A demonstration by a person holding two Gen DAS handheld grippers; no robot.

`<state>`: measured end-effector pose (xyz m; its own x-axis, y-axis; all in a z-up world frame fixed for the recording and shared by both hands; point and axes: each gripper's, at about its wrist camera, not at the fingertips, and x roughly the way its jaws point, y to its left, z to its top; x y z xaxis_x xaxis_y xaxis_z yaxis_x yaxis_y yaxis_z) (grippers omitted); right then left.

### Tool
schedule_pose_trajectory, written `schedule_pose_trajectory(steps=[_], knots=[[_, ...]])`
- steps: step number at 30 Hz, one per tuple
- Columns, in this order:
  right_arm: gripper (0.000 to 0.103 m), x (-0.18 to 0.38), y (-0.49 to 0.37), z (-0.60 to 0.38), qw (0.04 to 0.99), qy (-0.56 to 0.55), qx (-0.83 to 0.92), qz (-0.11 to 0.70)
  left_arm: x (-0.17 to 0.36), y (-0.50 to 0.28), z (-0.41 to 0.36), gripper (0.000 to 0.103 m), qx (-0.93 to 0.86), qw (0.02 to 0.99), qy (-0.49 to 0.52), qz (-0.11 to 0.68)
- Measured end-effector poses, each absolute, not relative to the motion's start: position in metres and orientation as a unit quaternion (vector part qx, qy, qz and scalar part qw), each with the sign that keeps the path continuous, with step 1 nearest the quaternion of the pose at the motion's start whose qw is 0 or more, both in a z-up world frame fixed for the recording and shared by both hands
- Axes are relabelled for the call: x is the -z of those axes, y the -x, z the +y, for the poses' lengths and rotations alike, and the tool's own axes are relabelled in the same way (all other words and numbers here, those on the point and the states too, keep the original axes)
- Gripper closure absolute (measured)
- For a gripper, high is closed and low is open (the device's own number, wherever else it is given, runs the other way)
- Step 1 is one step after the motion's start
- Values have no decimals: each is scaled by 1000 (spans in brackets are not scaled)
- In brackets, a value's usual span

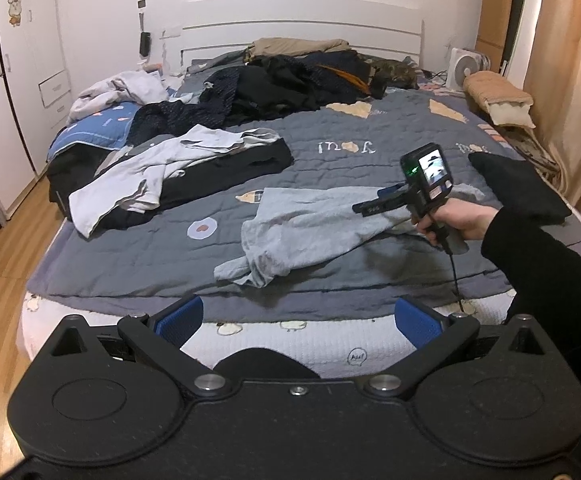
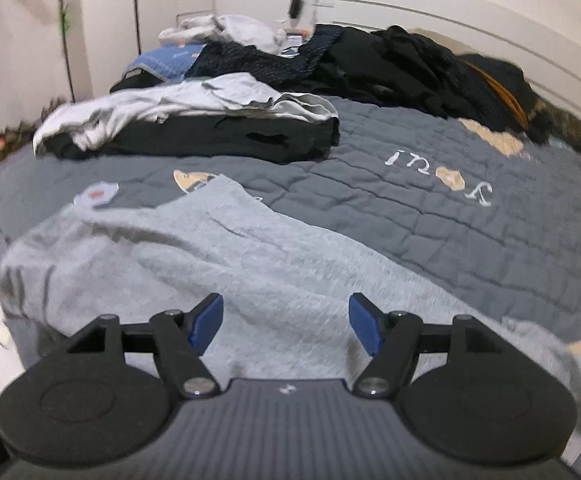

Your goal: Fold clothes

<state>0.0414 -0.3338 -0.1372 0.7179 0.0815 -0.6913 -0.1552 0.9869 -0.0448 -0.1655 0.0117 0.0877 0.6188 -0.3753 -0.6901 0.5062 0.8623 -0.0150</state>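
A light grey garment (image 1: 310,228) lies rumpled on the grey quilt near the foot of the bed; it fills the foreground of the right wrist view (image 2: 218,264). My right gripper (image 2: 286,322) is open and empty, hovering just above this garment; in the left wrist view its body (image 1: 422,188) shows over the garment's right end, held by a hand. My left gripper (image 1: 298,320) is open and empty, off the foot of the bed, short of the garment.
A white and black pile (image 1: 162,176) lies to the left. A dark clothes heap (image 1: 282,84) sits by the headboard. A folded black item (image 1: 518,188) lies at the right edge. The wardrobe (image 1: 18,80) and wood floor (image 1: 6,248) are to the left.
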Motion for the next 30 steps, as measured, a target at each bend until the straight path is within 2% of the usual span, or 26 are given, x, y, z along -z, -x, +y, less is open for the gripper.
schedule_pose_trajectory(steps=[11, 14, 16, 18, 25, 30], knots=[[35, 171, -60, -324, 906, 122, -83, 397, -55, 127, -17, 0, 258, 891, -83, 365], [39, 178, -57, -330, 907, 115, -80, 398, -42, 112, -23, 0, 261, 887, -69, 375], [54, 179, -56, -337, 912, 95, -75, 391, -34, 102, -28, 0, 262, 883, -58, 385], [103, 178, -57, -345, 914, 67, -68, 394, -26, 92, -33, 0, 265, 879, -47, 393], [103, 161, -39, -377, 925, -45, -60, 373, -2, 65, -55, 0, 274, 878, -30, 391], [101, 151, -22, -400, 925, -80, -62, 367, 19, 41, -78, 0, 271, 880, -31, 389]])
